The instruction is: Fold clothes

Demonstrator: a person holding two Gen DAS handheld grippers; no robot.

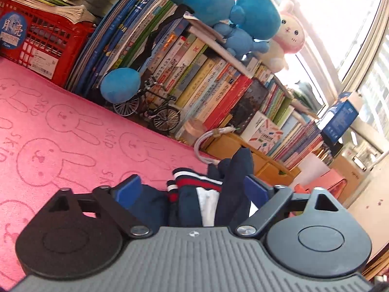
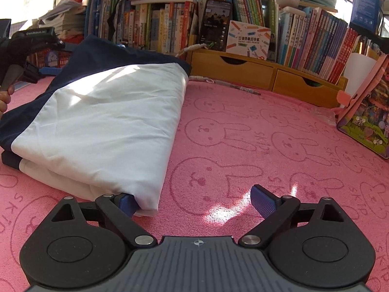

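The garment (image 2: 102, 121), a folded white and navy piece, lies on the pink rabbit-print cloth (image 2: 267, 146) at the left of the right wrist view. Its long axis runs from the near edge of the scene toward the far bookshelf (image 2: 304, 36), leaning slightly right as it recedes. The white panel faces up; navy fabric borders it on the left and at the far end. The folded edge forms the right side of the stack.

The right gripper (image 2: 192, 200) sits low over the cloth at the garment's near right corner. Its jaws stand wide apart. The left blue pad (image 2: 126, 203) is just beside the white corner, possibly touching it; the right pad (image 2: 262, 203) is over bare cloth, well clear of the fabric. Nothing is clamped.

The left gripper (image 1: 192, 189) is at the garment's far left end, seen in the right wrist view at (image 2: 31, 46), with a hand (image 2: 4, 99) below it. Its jaws are spread wide. Bunched navy fabric with a red and white striped band (image 1: 194, 185) rises between the blue pads (image 1: 128, 189); whether either pad touches the fabric cannot be told.

A wooden drawer unit (image 2: 243, 68) stands on the far side beneath the books.
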